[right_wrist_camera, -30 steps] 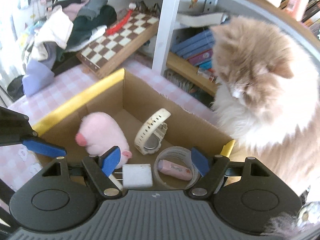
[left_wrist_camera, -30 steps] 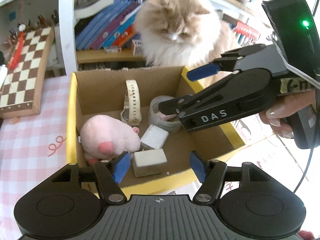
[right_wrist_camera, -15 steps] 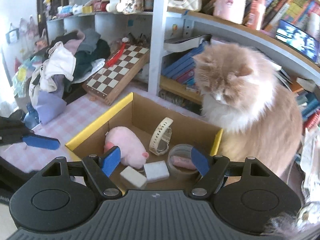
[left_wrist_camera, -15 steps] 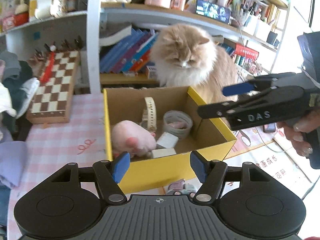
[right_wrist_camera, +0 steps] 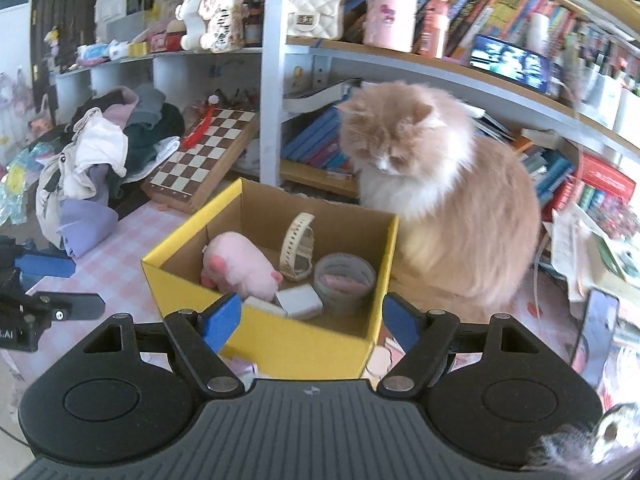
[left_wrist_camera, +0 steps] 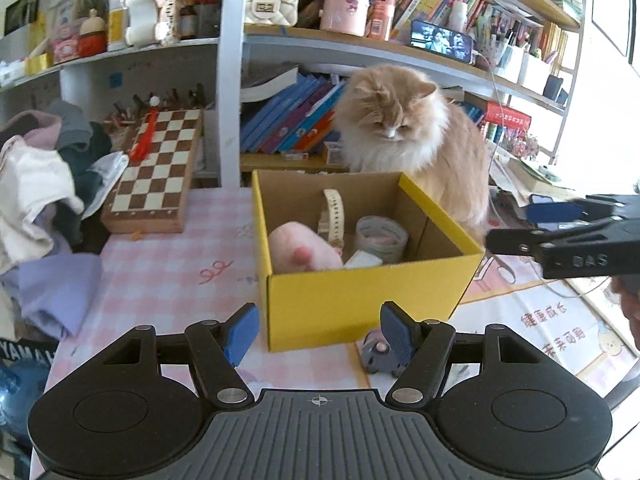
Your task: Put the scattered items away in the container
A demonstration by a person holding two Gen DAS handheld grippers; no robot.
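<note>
Yellow box [left_wrist_camera: 372, 304] with pink plush [left_wrist_camera: 304, 249] inside, both hand-held grippers [left_wrist_camera: 318, 330] [right_wrist_camera: 310, 322] apart, empty.

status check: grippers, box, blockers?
Left gripper and right gripper open, empty. Box holds plush, watch, tape. Grey toy on table. Cat behind box.

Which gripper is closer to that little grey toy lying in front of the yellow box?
Left. The left gripper hangs right over the grey toy, one pad beside it. The right gripper is off past the yellow box.
</note>
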